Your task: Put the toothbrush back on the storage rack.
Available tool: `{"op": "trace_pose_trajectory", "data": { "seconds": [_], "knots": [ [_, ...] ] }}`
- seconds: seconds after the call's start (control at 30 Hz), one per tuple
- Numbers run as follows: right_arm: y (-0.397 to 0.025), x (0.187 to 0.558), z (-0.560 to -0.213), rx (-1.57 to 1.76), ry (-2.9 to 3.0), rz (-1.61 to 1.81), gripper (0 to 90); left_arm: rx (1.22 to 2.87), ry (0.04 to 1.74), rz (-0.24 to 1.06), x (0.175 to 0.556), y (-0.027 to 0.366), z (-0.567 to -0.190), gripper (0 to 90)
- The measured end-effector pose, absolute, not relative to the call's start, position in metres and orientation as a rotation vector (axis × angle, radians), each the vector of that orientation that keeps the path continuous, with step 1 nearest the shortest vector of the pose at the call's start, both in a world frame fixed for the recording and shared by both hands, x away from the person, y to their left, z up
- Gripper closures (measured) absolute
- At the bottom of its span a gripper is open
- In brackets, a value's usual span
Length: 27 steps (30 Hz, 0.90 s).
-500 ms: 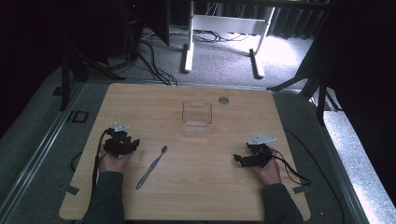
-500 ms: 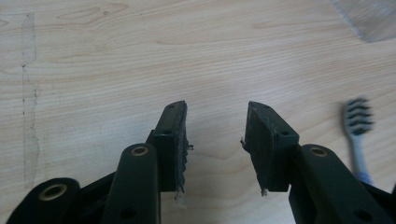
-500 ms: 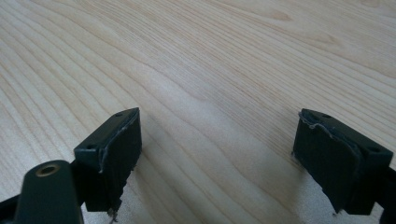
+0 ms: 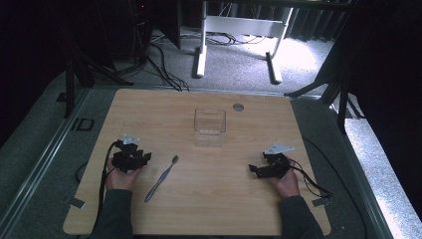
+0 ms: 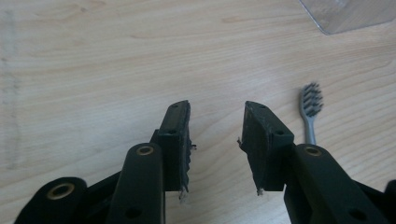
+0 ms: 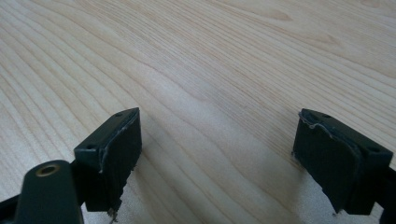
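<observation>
Seen from the high view: left gripper [image 4: 143, 158] resting on the wooden table [image 4: 164, 107] near its left side, held in a hand [image 4: 118, 177] with a dark sleeve, cable looping off toward the table edge. Just to its right, a grey toothbrush [image 4: 160, 178] lying flat and slanted, bristle end pointing up and away toward the middle of the table, handle end toward the near edge, apart from the gripper and not touched by it. Confirmed in the left gripper view: jaws standing apart with bare wood in the gap, nothing gripped, bristle head of the toothbrush [image 5: 311, 108] lying just outside the right-hand jaw, and a corner of a clear box [image 5: 348, 16] showing at the top right. Farther back, near the table's middle, that same clear box [image 4: 209, 128] standing upright and open-topped, seemingly with nothing inside, though hard to tell through the glare. Behind it, a small round grey disc [image 4: 238, 106] near the far edge. Over on the right, right gripper [image 4: 253, 170] held low over the table in the other hand [image 4: 287, 183], well apart from the toothbrush; in the right gripper view, jaws spread wide over plain wood grain, holding nothing
</observation>
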State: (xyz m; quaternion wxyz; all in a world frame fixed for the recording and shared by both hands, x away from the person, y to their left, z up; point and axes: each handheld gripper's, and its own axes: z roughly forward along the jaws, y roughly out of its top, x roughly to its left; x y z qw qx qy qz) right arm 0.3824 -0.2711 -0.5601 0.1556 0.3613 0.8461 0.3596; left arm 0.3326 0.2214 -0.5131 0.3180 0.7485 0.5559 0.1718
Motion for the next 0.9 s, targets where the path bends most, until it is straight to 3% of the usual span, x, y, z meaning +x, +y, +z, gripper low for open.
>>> {"op": "trace_pose_trajectory", "data": {
  "seconds": [0.9],
  "knots": [
    [-0.271, 0.382, -0.560, 1.036, 2.424, 1.030, 15.1, 2.109, 1.357, 0.376, 0.325, 0.201, -0.499, 61.0]
  ]
}}
